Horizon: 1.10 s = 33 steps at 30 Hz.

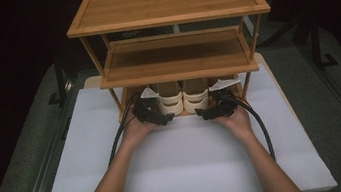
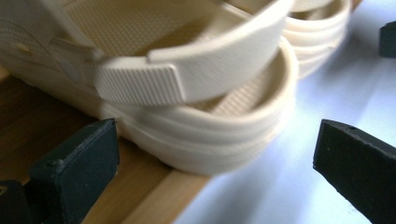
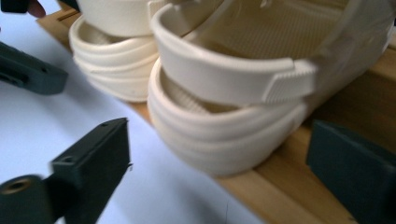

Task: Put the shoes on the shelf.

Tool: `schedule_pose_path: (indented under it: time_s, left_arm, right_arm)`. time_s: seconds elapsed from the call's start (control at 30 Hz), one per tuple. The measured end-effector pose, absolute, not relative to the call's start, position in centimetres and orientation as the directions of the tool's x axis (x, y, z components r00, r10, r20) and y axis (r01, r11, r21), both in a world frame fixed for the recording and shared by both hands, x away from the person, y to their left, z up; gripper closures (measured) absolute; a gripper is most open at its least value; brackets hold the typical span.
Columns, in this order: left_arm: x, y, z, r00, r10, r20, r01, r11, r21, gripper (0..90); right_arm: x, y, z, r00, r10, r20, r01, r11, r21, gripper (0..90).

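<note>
Two cream strapped sandals stand side by side on the bottom board of a wooden shelf rack (image 1: pixel 168 20), heels toward me. My left gripper (image 1: pixel 163 119) is open at the left sandal (image 1: pixel 170 101). In the left gripper view its jaws stand apart on either side of that sandal's heel (image 2: pixel 210 135), not touching it. My right gripper (image 1: pixel 205 114) is open at the right sandal (image 1: pixel 195 97); the right gripper view shows its jaws flanking the heel (image 3: pixel 219 140) with gaps. Both heels jut slightly past the board's front edge (image 3: pixel 280 186).
The rack has three tiers; its middle shelf (image 1: pixel 175 57) overhangs the sandals closely. A white board (image 1: pixel 188 164) covers the table in front of the rack. Cables (image 1: pixel 264 128) trail back from both grippers along the forearms.
</note>
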<state>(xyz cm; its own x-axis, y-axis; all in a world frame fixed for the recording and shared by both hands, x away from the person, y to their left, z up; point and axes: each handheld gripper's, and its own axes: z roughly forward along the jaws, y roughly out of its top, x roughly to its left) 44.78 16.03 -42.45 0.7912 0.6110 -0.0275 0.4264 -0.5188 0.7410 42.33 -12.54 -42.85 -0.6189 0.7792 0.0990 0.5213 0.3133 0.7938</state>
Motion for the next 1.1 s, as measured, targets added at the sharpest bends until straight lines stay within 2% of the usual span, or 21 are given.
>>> schedule_pose_path:
  time_s: [0.63, 1.1]
  left_arm:
    - [36.8, 21.1, -41.2, 0.802, 0.597, 0.023, 0.393, -0.555, 0.733, 0.0]
    - [30.5, 27.0, -42.4, 0.757, 0.652, 0.035, 0.433, -0.541, 0.721, 0.0]
  right_arm:
    - [34.3, -18.9, -42.4, -0.601, 0.798, 0.046, 0.517, 0.345, 0.783, 2.3]
    - [28.4, -24.1, -43.9, -0.551, 0.834, 0.024, 0.554, 0.344, 0.758, 2.3]
